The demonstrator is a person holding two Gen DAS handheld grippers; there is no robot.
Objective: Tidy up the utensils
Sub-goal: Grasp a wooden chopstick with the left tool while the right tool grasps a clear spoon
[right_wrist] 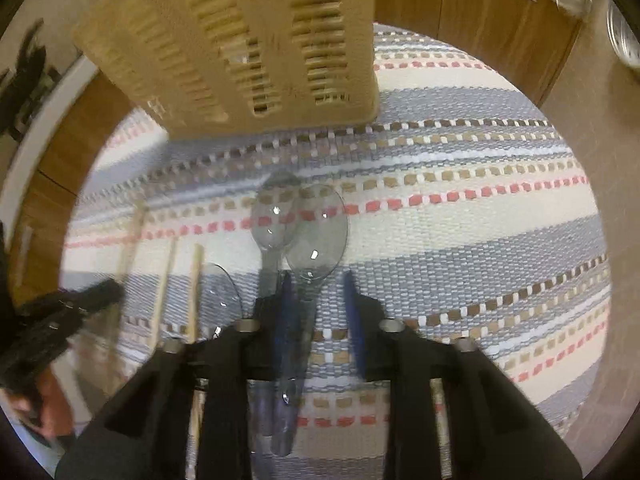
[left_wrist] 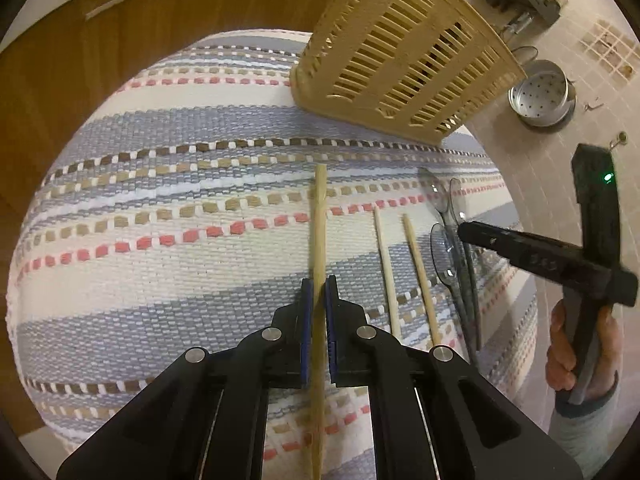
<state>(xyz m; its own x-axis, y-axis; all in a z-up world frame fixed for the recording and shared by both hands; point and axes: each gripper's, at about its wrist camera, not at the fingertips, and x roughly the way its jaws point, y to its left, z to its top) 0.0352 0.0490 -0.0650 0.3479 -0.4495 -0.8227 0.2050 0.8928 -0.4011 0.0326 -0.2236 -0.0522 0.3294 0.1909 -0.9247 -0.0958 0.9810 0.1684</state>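
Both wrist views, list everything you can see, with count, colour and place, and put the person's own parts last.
basket: one, beige slatted plastic, at the far edge of the mat.
mat: one, woven, striped grey, white, pink and brown, under the utensils.
chopsticks: three, pale wood; two lying on the mat, one in the left gripper.
spoons: three, clear plastic, on the mat beside the chopsticks.
steamer pot: one, metal, on the tiled surface beyond the mat.
cabinets: brown wood, behind the mat.
left gripper: black, blue pads, shut on a chopstick.
right gripper: black, open around a spoon handle.
hand: one, holding the right gripper.
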